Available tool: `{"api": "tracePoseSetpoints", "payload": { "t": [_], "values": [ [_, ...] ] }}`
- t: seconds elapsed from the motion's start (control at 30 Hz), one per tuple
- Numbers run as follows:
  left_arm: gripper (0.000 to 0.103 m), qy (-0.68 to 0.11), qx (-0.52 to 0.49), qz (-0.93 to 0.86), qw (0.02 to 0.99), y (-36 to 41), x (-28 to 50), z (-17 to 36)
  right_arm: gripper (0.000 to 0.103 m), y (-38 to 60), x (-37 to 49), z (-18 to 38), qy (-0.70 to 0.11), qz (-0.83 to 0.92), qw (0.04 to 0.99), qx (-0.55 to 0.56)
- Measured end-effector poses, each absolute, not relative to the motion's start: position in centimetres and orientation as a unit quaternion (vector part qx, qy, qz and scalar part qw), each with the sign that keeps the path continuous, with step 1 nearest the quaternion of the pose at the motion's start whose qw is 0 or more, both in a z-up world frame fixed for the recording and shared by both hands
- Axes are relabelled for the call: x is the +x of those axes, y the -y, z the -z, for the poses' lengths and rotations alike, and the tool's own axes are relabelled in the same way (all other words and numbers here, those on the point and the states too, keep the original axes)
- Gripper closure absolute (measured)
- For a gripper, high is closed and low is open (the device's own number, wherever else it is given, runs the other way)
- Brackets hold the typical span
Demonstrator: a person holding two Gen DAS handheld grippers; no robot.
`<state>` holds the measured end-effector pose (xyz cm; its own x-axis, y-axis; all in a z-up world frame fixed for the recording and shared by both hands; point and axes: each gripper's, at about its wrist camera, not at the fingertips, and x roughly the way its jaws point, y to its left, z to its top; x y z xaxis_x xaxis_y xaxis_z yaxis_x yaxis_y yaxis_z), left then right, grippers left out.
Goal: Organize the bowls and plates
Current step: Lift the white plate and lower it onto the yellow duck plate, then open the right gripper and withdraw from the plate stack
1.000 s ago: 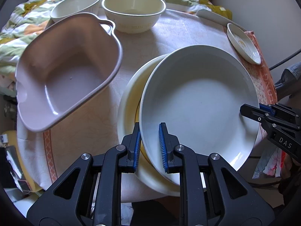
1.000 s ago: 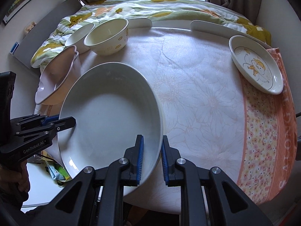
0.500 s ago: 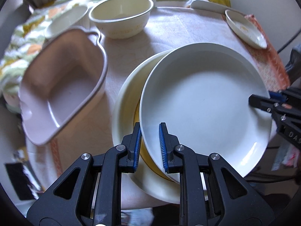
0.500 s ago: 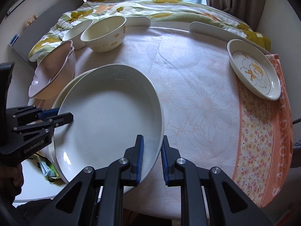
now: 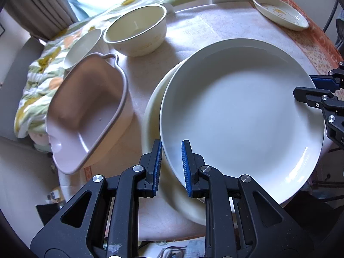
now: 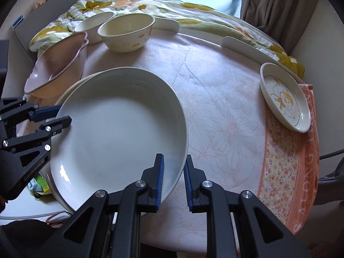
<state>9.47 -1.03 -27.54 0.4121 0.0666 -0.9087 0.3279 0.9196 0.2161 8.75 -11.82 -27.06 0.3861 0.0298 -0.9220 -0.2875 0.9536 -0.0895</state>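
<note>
Plate (image 5: 240, 116), large, white, glossy, shallow with a raised rim, no pattern; a highlight sits near its lower edge. It is held between two tools over a cream plate (image 5: 154, 99) of similar size, which shows as a crescent along its left side, on the round table's pale floral cloth (image 6: 215, 99). Left gripper (image 5: 171, 167) pinches the near rim, blue pads on either side of the edge. Right gripper (image 6: 173, 180) pinches the opposite rim the same way. Whether the white plate touches the cream one cannot be told. Pink handled dish (image 5: 86, 111) lies tilted just left of the stack. Cream bowl (image 5: 137, 30) and smaller white bowl (image 5: 82, 47) stand behind it. Small plate with a cartoon print (image 6: 283, 99) sits well apart at the cloth's orange border.
</note>
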Motion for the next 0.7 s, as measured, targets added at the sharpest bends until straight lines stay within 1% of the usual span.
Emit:
{"api": "tracePoseSetpoints", "payload": {
  "t": [0.7],
  "values": [
    [0.087,-0.521,0.222,0.075,0.821,1.8,8.3,27.5,0.086,9.9,8.2,27.2,-0.53,-0.056,0.824,-0.19]
  ]
}}
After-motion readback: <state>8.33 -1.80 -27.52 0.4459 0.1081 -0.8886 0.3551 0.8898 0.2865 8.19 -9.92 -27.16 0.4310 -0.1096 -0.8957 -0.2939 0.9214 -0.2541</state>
